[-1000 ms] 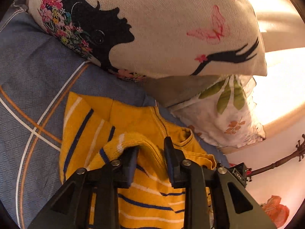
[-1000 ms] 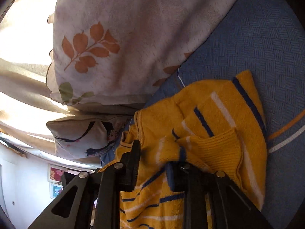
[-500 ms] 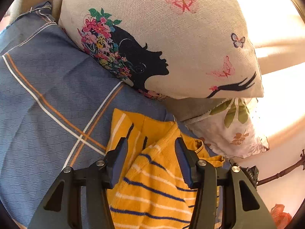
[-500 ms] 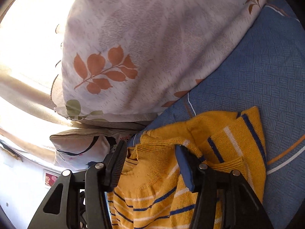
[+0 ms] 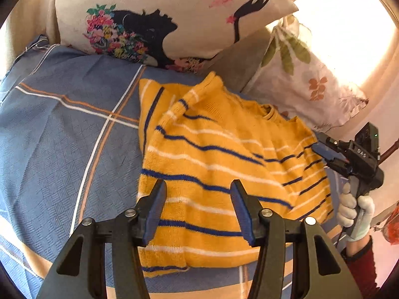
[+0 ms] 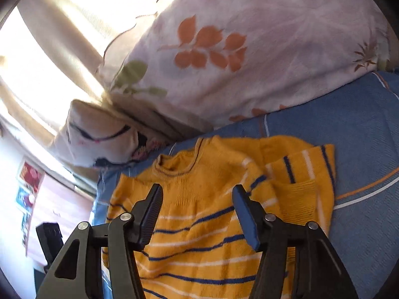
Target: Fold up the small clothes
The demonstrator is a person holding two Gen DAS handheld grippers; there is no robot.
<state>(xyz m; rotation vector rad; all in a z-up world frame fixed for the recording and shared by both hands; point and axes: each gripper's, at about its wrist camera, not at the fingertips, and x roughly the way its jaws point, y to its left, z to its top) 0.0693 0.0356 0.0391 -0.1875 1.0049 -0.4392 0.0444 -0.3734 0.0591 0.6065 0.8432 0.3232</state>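
A small yellow knit sweater (image 5: 219, 164) with blue and white stripes lies on the blue bedsheet (image 5: 62, 149), its sleeves folded in over the body. It also shows in the right wrist view (image 6: 199, 226), collar toward the pillows. My left gripper (image 5: 198, 186) is open and empty, above the sweater's lower part. My right gripper (image 6: 197, 191) is open and empty, above the chest below the collar. In the left wrist view the right gripper (image 5: 324, 149) sits at the sweater's right edge, held by a gloved hand (image 5: 354, 206).
A cream pillow (image 5: 174, 12) printed with a black silhouette and flowers leans at the head of the bed. A white leaf-print pillow (image 6: 237, 49) lies beside it, also in the left wrist view (image 5: 304, 79). Bright window and curtains behind. The sheet has orange and white lines.
Both grippers let go of the sweater's sleeves, opened wide and drew back. The sleeves now lie folded on the body and more of the sweater is in view.
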